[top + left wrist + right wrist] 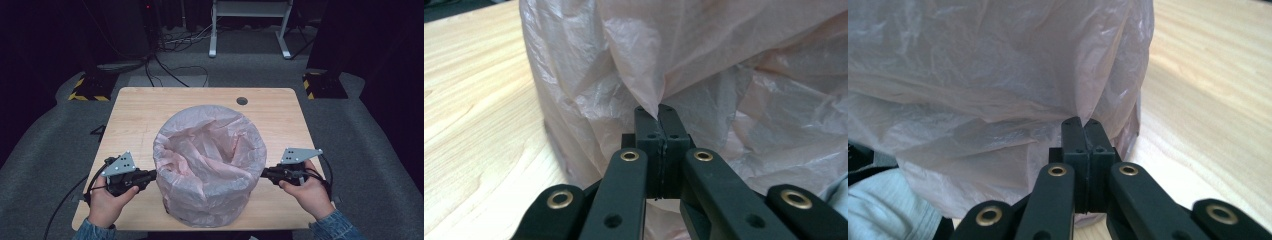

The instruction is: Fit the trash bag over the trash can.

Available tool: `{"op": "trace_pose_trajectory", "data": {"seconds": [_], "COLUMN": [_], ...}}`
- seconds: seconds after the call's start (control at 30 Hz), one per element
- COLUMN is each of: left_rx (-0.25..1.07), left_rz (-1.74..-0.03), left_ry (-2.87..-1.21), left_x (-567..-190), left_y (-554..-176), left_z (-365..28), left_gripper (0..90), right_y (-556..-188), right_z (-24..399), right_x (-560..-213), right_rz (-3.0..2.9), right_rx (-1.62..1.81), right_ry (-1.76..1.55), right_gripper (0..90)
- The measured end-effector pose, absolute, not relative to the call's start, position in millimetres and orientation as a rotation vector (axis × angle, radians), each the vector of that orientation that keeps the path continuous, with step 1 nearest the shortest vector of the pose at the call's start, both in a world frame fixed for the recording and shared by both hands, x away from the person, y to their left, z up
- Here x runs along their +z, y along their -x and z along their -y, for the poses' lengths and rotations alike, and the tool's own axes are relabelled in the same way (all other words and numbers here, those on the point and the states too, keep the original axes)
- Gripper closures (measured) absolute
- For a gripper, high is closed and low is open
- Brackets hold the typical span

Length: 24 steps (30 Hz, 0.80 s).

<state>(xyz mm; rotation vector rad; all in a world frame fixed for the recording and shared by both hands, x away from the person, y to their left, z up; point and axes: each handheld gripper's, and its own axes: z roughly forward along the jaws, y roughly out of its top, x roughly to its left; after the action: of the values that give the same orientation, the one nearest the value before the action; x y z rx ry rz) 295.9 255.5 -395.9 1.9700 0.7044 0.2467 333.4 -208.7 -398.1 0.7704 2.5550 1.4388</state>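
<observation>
From the high view, the pink bag [207, 160] draped over a round bin stands between the left gripper [152, 174] and the right gripper [264, 173], each with its tip against the bag's side. In the left gripper view, the jaws are pressed together on a fold of bag film [659, 102] pinched at their tips. In the right gripper view, the jaws are likewise clamped on film rising just above them.

A lab or test room: beyond the claws, a pale wooden surface [150, 107] stands on grey carpet [45, 135], with cables [172, 42] trailing past hazard-striped stand bases [90, 90] and white frame legs [250, 30] among dark curtains
</observation>
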Motion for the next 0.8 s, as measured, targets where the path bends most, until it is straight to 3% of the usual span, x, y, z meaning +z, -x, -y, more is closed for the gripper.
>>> {"op": "trace_pose_trajectory", "data": {"seconds": [0.6, 0.63, 0.7, 0.73, 0.8], "left_rx": [0.201, 0.214, 0.249, 0.246, 0.248], "left_rz": [-0.762, -0.758, -0.769, -0.767, -0.764], "left_ry": [-1.964, -1.960, -1.930, -1.910, -1.849], "left_x": [-439, -439, -439, -437, -435], "left_y": [-299, -299, -298, -297, -295], "left_z": [-255, -255, -256, -258, -260], "left_gripper": [89.0, 85.9, 69.1, 66.3, 52.6], "right_y": [-334, -335, -334, -334, -335], "right_z": [202, 202, 204, 206, 209], "right_x": [-446, -445, -441, -439, -434], "right_rz": [-2.675, -2.670, -2.655, -2.644, -2.631], "right_rx": [1.279, 1.286, 1.311, 1.328, 1.356], "right_ry": [-0.816, -0.815, -0.819, -0.821, -0.830], "right_gripper": [90.0, 90.0, 90.0, 90.0, 67.3]}}
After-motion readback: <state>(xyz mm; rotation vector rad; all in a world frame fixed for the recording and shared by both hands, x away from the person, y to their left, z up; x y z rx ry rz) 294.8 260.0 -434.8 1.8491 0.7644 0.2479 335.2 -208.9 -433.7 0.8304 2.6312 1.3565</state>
